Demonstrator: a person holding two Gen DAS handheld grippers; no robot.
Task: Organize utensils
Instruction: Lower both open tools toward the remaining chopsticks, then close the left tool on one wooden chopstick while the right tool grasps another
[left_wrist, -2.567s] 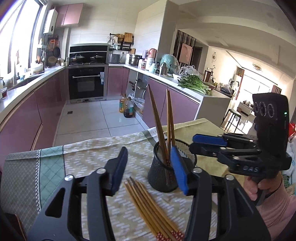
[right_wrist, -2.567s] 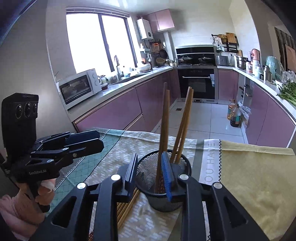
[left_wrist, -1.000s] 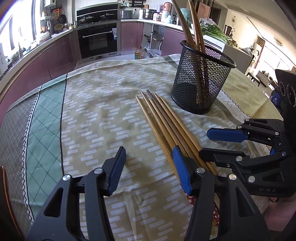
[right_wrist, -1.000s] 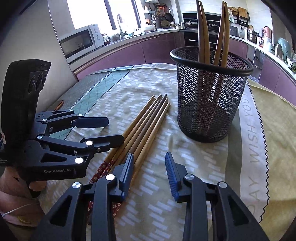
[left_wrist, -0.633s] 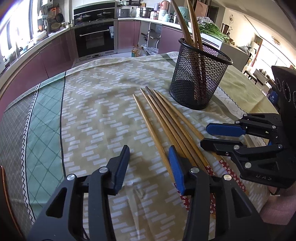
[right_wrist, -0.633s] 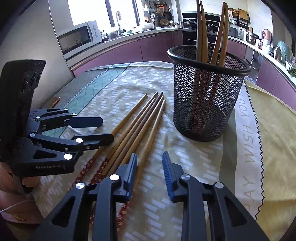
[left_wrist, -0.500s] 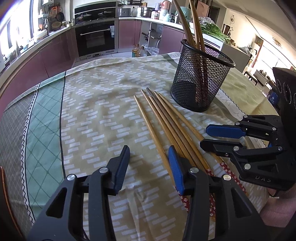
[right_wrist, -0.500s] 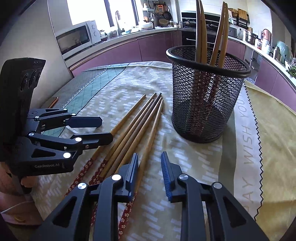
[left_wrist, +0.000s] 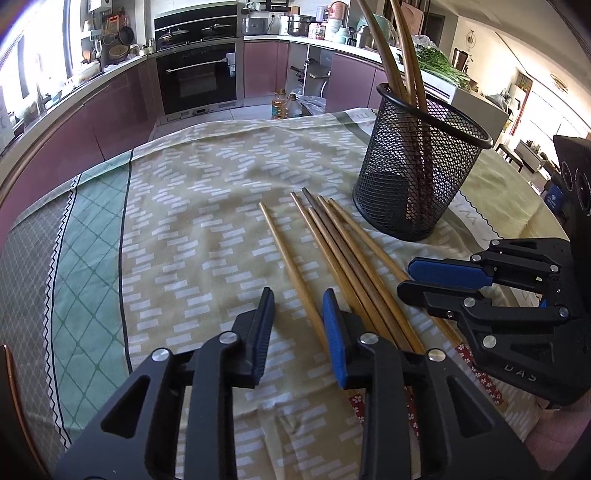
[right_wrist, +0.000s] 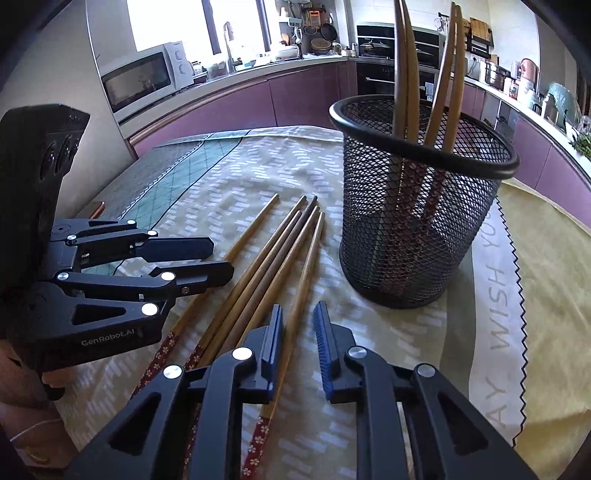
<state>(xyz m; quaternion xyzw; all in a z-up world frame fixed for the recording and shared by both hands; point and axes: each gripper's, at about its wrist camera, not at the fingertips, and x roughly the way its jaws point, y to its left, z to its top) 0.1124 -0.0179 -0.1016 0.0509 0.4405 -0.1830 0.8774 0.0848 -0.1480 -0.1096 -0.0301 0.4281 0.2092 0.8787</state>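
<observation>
Several wooden chopsticks (left_wrist: 332, 240) with red flowered ends lie side by side on the tablecloth, also in the right wrist view (right_wrist: 266, 266). A black mesh holder (left_wrist: 417, 177) stands upright behind them with several chopsticks in it; it also shows in the right wrist view (right_wrist: 417, 206). My left gripper (left_wrist: 297, 306) is open, its jaws either side of the leftmost chopstick (left_wrist: 291, 266). My right gripper (right_wrist: 298, 325) is open, its jaws either side of the rightmost chopstick (right_wrist: 303, 273). Each gripper shows in the other's view: the right one (left_wrist: 443, 280), the left one (right_wrist: 218, 258).
The table carries a patterned cloth (left_wrist: 184, 206) with a green checked band at the left and a yellow cloth (right_wrist: 546, 280) at the right. Kitchen counters, an oven and a microwave (right_wrist: 144, 79) stand well beyond the table.
Both grippers have come down from above the holder to the lying chopsticks. In the last half second each has narrowed slightly and edged forward over its chopstick.
</observation>
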